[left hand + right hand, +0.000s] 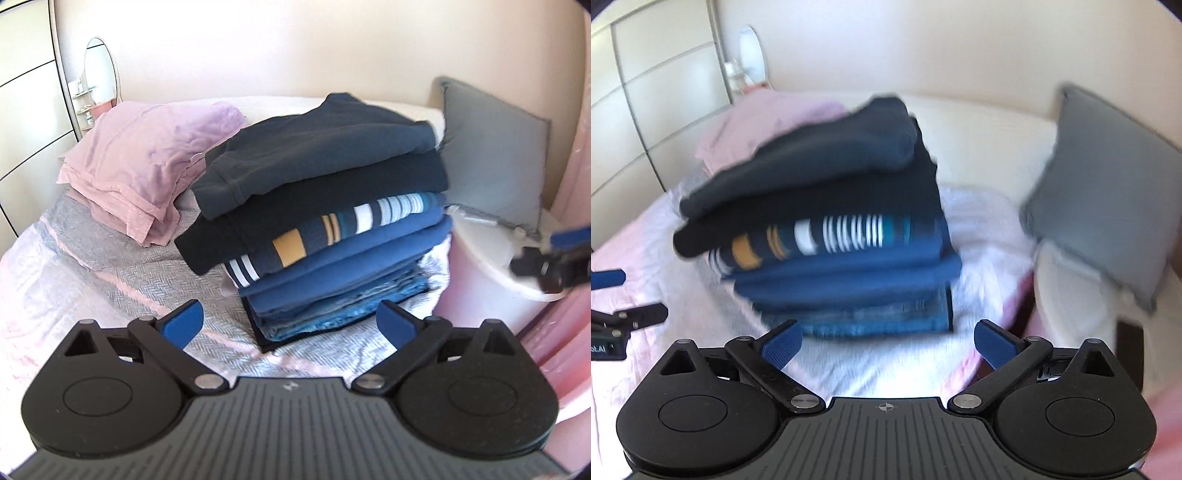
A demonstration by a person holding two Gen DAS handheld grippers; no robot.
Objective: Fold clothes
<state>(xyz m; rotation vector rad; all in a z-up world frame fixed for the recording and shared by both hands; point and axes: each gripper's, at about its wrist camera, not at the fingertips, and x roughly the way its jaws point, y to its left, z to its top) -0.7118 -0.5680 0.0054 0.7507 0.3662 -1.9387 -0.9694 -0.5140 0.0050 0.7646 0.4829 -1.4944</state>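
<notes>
Left wrist view: left gripper [290, 325] jaws spread wide, nothing held; stack of folded clothes [325, 206] on the bed [122, 280] just beyond, pink pillow [147, 155] to its left, grey cushion [495, 155] right. Right wrist view, blurred: right gripper [888, 345] jaws equally wide, empty; stack ahead.

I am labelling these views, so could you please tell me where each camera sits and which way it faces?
Left wrist: on the left tongs, angled down at the stack of folded clothes on the bed; the right tongs show at right.
Right wrist: on the right tongs, facing the same stack; the left tongs show at left.
Shared: stack, pink pillow, grey cushion.
</notes>
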